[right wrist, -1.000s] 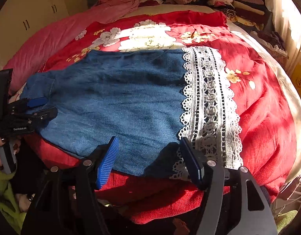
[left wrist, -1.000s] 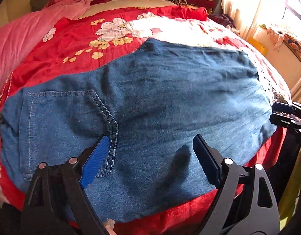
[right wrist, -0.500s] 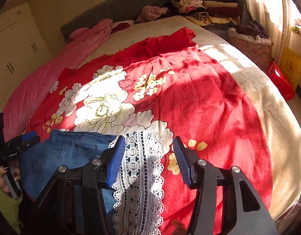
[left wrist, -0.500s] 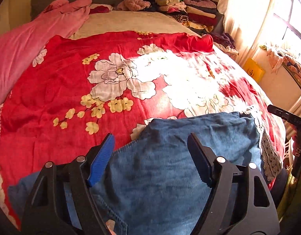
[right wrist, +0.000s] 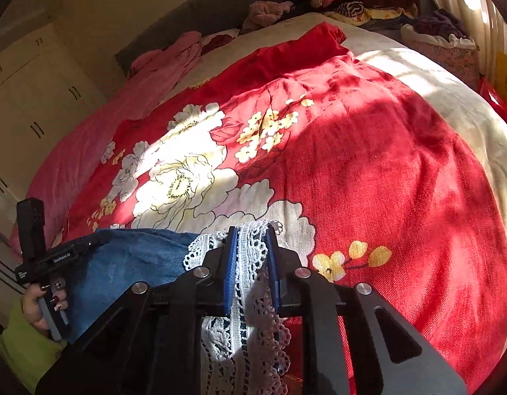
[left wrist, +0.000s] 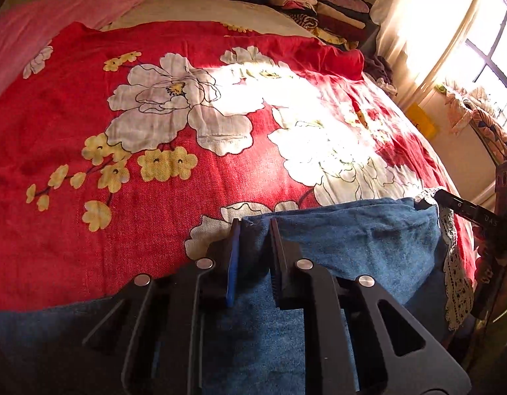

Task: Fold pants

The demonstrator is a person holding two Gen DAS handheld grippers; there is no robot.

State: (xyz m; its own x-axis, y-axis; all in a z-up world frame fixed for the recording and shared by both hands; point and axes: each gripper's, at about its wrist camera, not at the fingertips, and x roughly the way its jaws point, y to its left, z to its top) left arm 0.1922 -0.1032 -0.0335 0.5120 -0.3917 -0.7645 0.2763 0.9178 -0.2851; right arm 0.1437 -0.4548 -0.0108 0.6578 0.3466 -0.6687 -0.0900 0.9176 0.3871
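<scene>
Blue denim pants (left wrist: 352,240) with a white lace hem (right wrist: 250,256) lie at the near edge of a bed under a red floral bedspread (left wrist: 148,171). My left gripper (left wrist: 255,227) is closing its jaws, and the pads pinch a fold of denim at the far edge. My right gripper (right wrist: 251,230) is closing too, with the lace hem squeezed between its blue pads. In the right wrist view the left gripper (right wrist: 100,240) shows at the far left on the denim (right wrist: 138,260). The right gripper (left wrist: 424,199) reaches the lace corner in the left wrist view.
Folded clothes (left wrist: 312,6) are stacked at the head of the bed, beside a pink quilt (left wrist: 55,23). A sunlit curtain (left wrist: 418,33) hangs on the right. White cupboards (right wrist: 29,105) stand on the left. A hand (right wrist: 39,299) in a green sleeve holds the left gripper.
Both grippers moved forward across the pants to their far edge. Both sets of jaws went from wide open to closed on the fabric, left on denim, right on lace.
</scene>
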